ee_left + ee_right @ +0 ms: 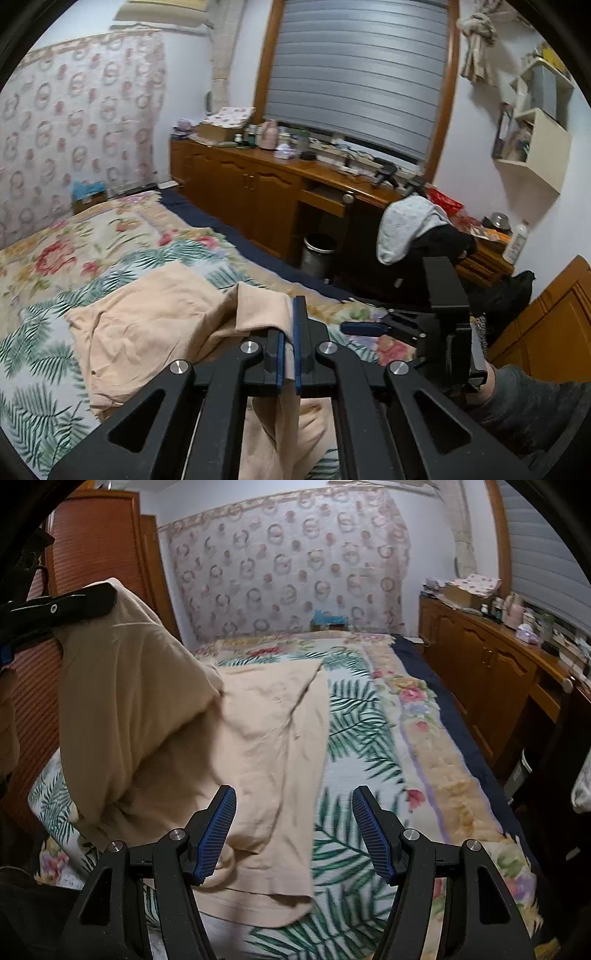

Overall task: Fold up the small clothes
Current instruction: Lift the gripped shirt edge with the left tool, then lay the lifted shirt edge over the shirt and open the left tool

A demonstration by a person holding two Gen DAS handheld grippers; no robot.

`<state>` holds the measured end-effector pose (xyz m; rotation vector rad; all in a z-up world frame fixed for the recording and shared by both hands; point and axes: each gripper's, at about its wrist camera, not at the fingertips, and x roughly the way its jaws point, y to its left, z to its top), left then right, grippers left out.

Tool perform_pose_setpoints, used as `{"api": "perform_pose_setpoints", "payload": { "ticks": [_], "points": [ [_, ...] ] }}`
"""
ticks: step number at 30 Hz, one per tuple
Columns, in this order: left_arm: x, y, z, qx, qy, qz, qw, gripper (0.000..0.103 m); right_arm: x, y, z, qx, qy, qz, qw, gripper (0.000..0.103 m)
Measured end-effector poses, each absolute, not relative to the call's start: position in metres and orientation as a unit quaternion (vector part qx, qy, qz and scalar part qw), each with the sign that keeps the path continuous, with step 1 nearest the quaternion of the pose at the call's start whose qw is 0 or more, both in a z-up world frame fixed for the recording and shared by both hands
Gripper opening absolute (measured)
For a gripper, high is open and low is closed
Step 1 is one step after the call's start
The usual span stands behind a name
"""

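Note:
A beige garment [258,746] lies on the floral bedspread [369,738]; it also shows in the left wrist view [159,325]. My left gripper [290,321] is shut on an edge of the garment and lifts that part off the bed. In the right wrist view the left gripper [70,603] shows at the upper left with cloth hanging from it. My right gripper [293,797] is open and empty, just above the garment's near right edge. It also shows in the left wrist view [369,328] at the right, held by a hand.
A wooden dresser [258,184] with clutter runs along the bed's right side under a shuttered window [354,66]. A metal bin [317,254] and a chair draped with clothes [413,229] stand by it. A wooden wardrobe [92,554] stands left of the bed.

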<state>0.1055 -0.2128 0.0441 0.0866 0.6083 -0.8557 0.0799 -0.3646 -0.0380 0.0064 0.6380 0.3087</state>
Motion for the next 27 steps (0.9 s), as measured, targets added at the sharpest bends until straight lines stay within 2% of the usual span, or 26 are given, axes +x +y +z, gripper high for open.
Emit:
{"api": "perform_pose_setpoints", "payload": {
  "ticks": [5, 8, 11, 14, 17, 20, 27],
  "points": [
    [0.113, -0.226, 0.030, 0.063, 0.316, -0.409, 0.854, 0.006, 0.078, -0.371, -0.040, 0.007, 0.317, 0.150, 0.937, 0.068],
    [0.120, -0.217, 0.018, 0.064, 0.331, -0.401, 0.852, 0.023, 0.080, -0.370, -0.041, 0.001, 0.319, 0.149, 0.936, 0.068],
    [0.123, -0.196, 0.009, 0.057, 0.333, -0.379, 0.862, 0.049, 0.081, -0.372, -0.041, 0.003, 0.320, 0.148, 0.936, 0.068],
    [0.130, -0.173, -0.005, 0.048, 0.349, -0.356, 0.866, 0.051, 0.083, -0.371, -0.039, 0.003, 0.320, 0.149, 0.936, 0.068],
    [0.135, -0.145, -0.024, 0.055, 0.362, -0.314, 0.876, 0.066, 0.086, -0.367, -0.037, -0.005, 0.318, 0.154, 0.935, 0.068],
    [0.137, -0.115, -0.045, 0.050, 0.379, -0.287, 0.878, 0.075, 0.090, -0.359, -0.036, -0.016, 0.314, 0.159, 0.936, 0.068],
    [0.154, -0.049, -0.091, 0.048, 0.421, -0.202, 0.883, 0.077, 0.109, -0.327, -0.032, -0.045, 0.308, 0.193, 0.931, 0.068]
  ]
}}
